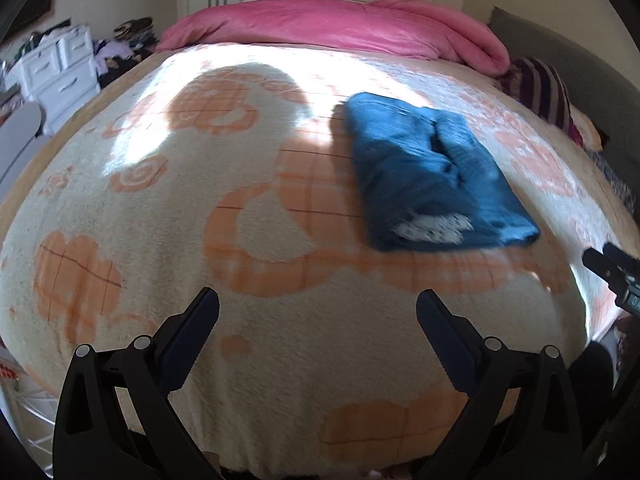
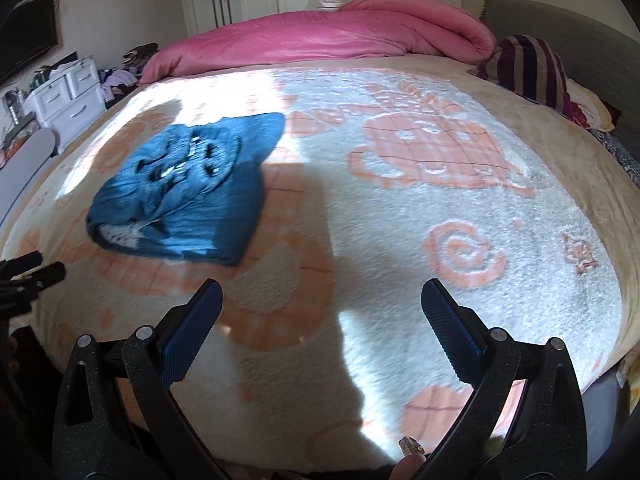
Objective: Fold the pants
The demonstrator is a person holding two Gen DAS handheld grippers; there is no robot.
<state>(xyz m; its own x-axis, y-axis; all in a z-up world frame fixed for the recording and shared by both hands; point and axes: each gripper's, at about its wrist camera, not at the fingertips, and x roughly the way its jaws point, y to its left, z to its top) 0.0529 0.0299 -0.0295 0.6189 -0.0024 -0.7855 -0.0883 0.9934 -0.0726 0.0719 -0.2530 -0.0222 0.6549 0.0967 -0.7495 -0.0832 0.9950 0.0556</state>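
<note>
Blue denim pants lie folded into a compact bundle mid-bed on the cream-and-orange fleece blanket; left hand-held gripper and right hand-held gripper hover near the bed's front edge, jaws wide, empty, suggesting folding is done.

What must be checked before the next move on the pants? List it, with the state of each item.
1. Pants folded into a compact bundle: ok.
2. Pants lie wholly on the blanket, away from its edges: ok.
3. Left gripper open and empty: ok.
4. Right gripper open and empty: ok.
5. Both grippers apart from the pants, nothing snagged: ok.
6. Fold neat, with no lining poking out: not ok; a pale patch shows at the near end of the bundle.
</note>
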